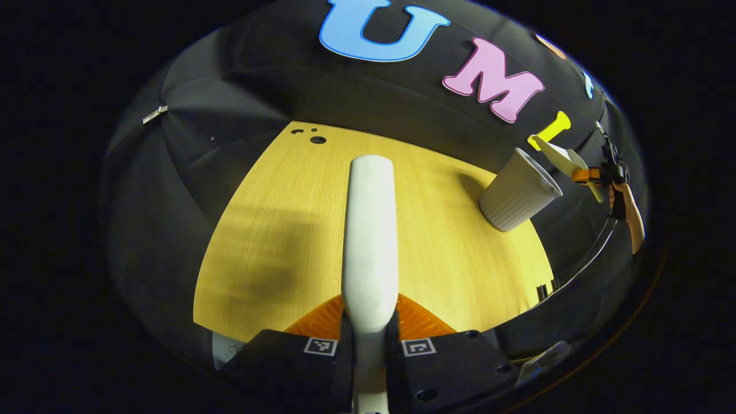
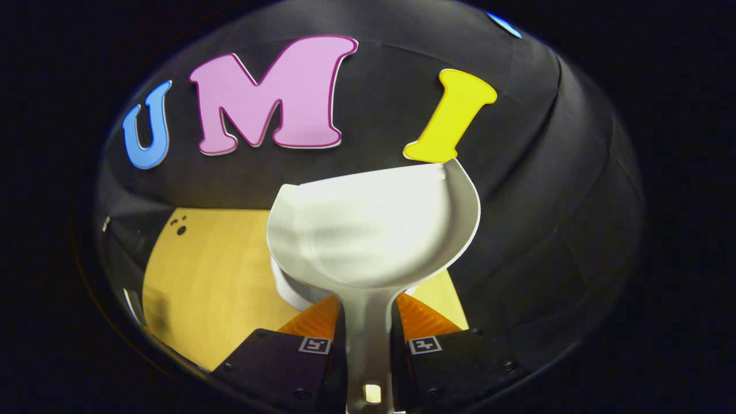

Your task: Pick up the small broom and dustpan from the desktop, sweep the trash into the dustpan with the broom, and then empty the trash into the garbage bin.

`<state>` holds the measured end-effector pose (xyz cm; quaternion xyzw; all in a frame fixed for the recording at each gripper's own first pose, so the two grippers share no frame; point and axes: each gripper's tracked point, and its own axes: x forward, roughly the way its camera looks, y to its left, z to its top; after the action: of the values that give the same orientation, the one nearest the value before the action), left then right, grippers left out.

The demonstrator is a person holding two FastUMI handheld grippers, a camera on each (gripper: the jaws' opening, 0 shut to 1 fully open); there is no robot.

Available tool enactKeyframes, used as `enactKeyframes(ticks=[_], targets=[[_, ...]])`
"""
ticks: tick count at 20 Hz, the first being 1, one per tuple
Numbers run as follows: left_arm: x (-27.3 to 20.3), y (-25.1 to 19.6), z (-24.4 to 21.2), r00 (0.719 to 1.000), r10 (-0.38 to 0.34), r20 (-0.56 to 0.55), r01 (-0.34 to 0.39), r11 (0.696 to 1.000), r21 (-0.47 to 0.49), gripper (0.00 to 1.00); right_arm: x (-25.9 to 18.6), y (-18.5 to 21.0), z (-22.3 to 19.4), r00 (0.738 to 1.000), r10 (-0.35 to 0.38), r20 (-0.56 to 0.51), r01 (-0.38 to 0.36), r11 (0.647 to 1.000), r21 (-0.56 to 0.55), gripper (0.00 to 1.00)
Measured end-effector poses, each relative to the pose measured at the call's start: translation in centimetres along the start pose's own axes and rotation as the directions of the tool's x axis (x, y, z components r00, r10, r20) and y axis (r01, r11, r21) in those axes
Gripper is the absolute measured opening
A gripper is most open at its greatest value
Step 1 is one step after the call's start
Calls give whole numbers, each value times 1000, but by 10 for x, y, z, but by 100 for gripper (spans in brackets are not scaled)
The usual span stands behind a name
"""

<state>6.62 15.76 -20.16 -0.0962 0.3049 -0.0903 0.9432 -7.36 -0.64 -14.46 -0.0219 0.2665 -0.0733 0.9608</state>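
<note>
My left gripper (image 1: pixel 370 313) is shut on the white broom (image 1: pixel 371 230), which points forward over the wooden desktop (image 1: pixel 276 230); its bristles are hidden. In the right gripper view my right gripper (image 2: pixel 368 310) is shut on the handle of the white dustpan (image 2: pixel 374 230), which is held up and tilted above the rim of the white garbage bin (image 2: pixel 286 290). The pan's inside looks bare. In the left gripper view the ribbed bin (image 1: pixel 517 192) stands at the desk's far right, with the dustpan (image 1: pixel 560 156) tipped over its mouth and a hand (image 1: pixel 631 221) behind it.
Small dark holes (image 1: pixel 317 140) mark the desktop's far left corner. The black cloth wall closes the desk at the back and on both sides. The bin stands close to the desk's right edge (image 1: pixel 540 270).
</note>
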Motion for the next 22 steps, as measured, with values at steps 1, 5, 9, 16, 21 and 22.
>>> enactKeyframes(ticks=[1,5,9,16,21,22], targets=[[-1,-3,-1,1000,-4,3,4,1000,-1,25,-4,6,2,1000,22,10,-22,1000,13,34],[1,-7,-6,1000,-6,15,7,1000,-6,25,-43,32,1,993,104,53,-105,994,12,36],[5,-8,-10,1000,7,28,-7,1000,16,27,-82,93,-23,977,199,71,-201,979,21,34],[17,-8,-23,1000,19,19,-19,1000,14,27,-93,171,-86,942,336,-6,-336,942,-3,34],[31,-3,-30,999,51,-1,-51,998,25,27,-77,209,-152,920,378,-106,-384,922,-52,34],[35,-2,-31,998,59,-6,-59,998,30,27,-75,214,-167,913,386,-132,-395,918,-48,34]])
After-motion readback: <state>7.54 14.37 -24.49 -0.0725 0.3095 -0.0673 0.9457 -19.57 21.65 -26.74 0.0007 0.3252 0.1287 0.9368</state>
